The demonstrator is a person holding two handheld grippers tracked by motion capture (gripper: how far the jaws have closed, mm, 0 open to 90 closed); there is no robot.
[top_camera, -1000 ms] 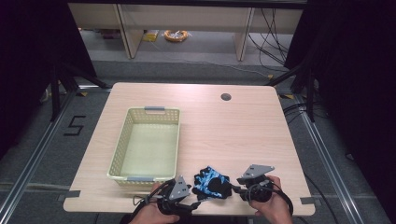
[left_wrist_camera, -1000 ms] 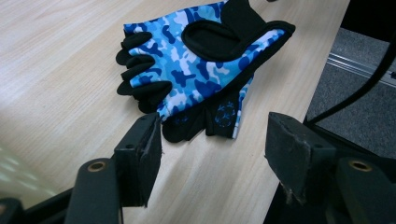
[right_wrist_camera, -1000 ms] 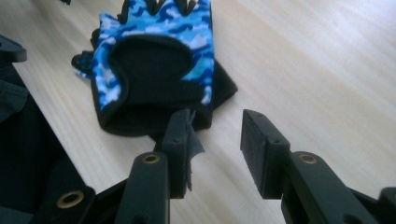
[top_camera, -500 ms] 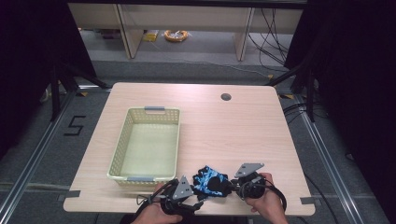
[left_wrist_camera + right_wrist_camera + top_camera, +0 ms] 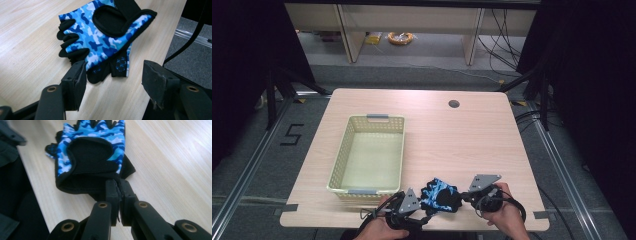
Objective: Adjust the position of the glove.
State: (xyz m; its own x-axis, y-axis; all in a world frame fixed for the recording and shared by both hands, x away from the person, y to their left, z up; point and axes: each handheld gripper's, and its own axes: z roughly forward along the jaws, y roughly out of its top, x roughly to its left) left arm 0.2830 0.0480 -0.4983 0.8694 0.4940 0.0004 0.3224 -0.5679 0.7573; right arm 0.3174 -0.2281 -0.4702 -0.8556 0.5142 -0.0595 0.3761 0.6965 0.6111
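I have a fingerless glove of blue camouflage fabric with black padding and black trim (image 5: pixel 439 195) lying flat on the pale wooden counter (image 5: pixel 462 145), close to its near edge and between my two hands. My right gripper (image 5: pixel 119 185) has just been closing, and its black jaws now meet on the black cuff edge of the glove, pinching a fold of that fabric between the pads. In the high view the right gripper (image 5: pixel 467 198) sits at the glove's right side, touching it. My left gripper (image 5: pixel 112 75) stands open: its jaws are set wide apart, one on each side of the glove's nearest edge, and the pads press on nothing. From above, the left gripper (image 5: pixel 422 210) is at the glove's lower left corner. The glove's short black finger stubs point away from my right gripper, toward the far side of the counter. A pale yellow plastic basket with perforated walls and grey handle clips (image 5: pixel 343 160) stands on the counter to the left of the glove, near but apart from it.
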